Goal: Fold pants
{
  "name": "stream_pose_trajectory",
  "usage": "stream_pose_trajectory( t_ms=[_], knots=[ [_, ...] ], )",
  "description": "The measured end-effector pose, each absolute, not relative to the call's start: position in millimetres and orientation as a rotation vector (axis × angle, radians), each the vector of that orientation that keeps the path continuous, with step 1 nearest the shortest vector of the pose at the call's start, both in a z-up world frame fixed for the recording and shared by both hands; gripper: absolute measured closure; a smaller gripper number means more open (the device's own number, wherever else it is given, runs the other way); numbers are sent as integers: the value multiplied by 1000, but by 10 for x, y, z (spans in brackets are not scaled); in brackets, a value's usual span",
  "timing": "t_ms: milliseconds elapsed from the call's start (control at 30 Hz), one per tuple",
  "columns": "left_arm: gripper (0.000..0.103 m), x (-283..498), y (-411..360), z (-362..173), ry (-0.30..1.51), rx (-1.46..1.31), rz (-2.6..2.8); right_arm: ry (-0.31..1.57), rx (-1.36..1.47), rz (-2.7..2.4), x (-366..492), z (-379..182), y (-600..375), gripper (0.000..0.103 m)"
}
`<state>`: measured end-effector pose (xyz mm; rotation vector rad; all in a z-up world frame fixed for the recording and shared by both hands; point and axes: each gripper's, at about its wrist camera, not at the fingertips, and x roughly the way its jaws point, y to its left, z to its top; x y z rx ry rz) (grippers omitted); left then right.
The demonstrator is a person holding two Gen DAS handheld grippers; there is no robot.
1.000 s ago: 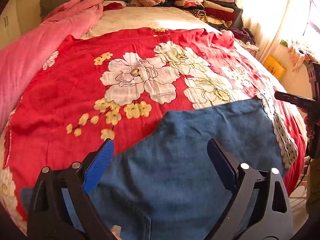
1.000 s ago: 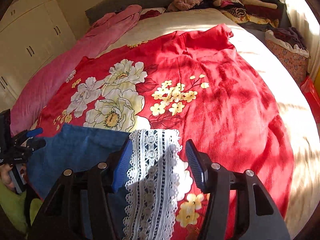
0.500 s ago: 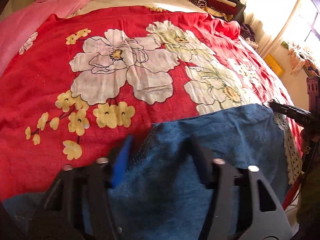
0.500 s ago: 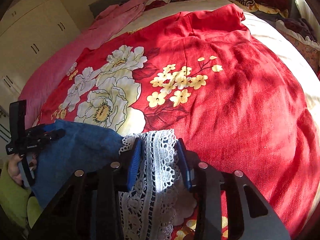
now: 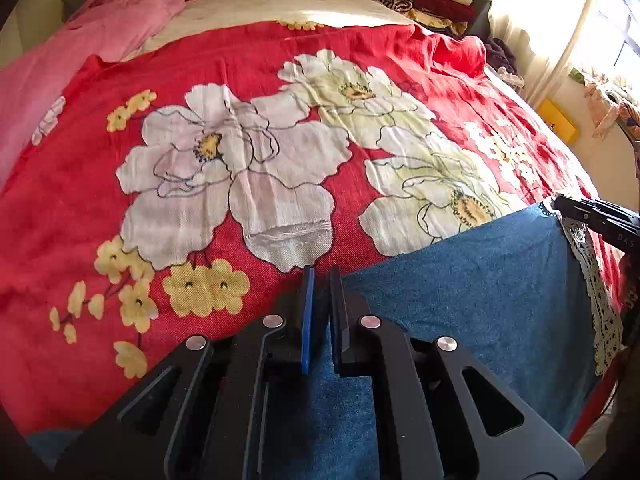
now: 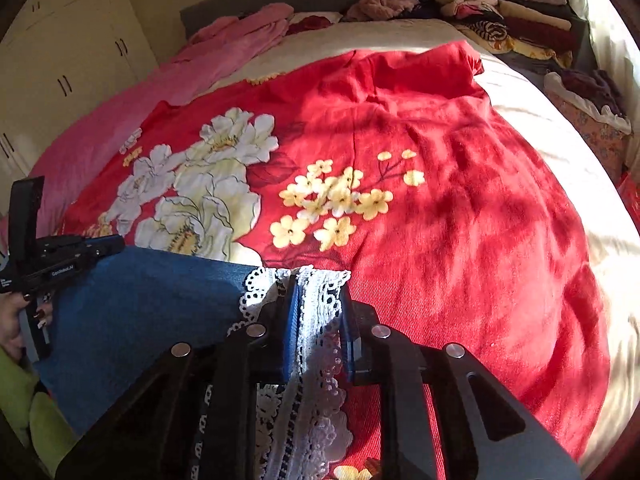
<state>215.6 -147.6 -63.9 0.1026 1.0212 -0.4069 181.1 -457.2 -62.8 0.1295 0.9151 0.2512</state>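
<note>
The left gripper [image 5: 323,280] pinches the near edge of the blue denim pants [image 5: 480,292], its jaws pressed almost together on the cloth. The right gripper [image 6: 320,292] clamps the white lace trim [image 6: 316,344] at the garment's other end, jaws drawn in tight on the lace. Between the two tools the pants lie spread across the near side of a red floral bedspread [image 6: 460,200] on the bed. A pink blanket [image 5: 80,52] runs along the far left side, and stacks of folded clothes [image 6: 512,16] sit at the head of the bed, near a cream wardrobe [image 6: 60,60]. Sunlight falls across the right side.
</note>
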Motion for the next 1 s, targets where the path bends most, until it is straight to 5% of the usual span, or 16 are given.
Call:
stream_pose_trajectory(
  t_ms=[133,267,500,833,1000],
  knots=[
    [95,2078,-1409,-590,1003,109,-414,909,108,231,1774,-579,-4547,76],
    [72,1928,-1263,-416,978,78,-415,860,145,200,1536,-364,-4665,61],
    [45,1449,-792,-23,873,78,-372,830,233,192,733,-219,-4838,58],
    [40,885,284,-21,917,-90,-213,972,325,244,222,-586,-4647,58],
    [40,758,509,-249,985,-127,-200,1024,149,196,151,-657,-4420,78]
  ],
)
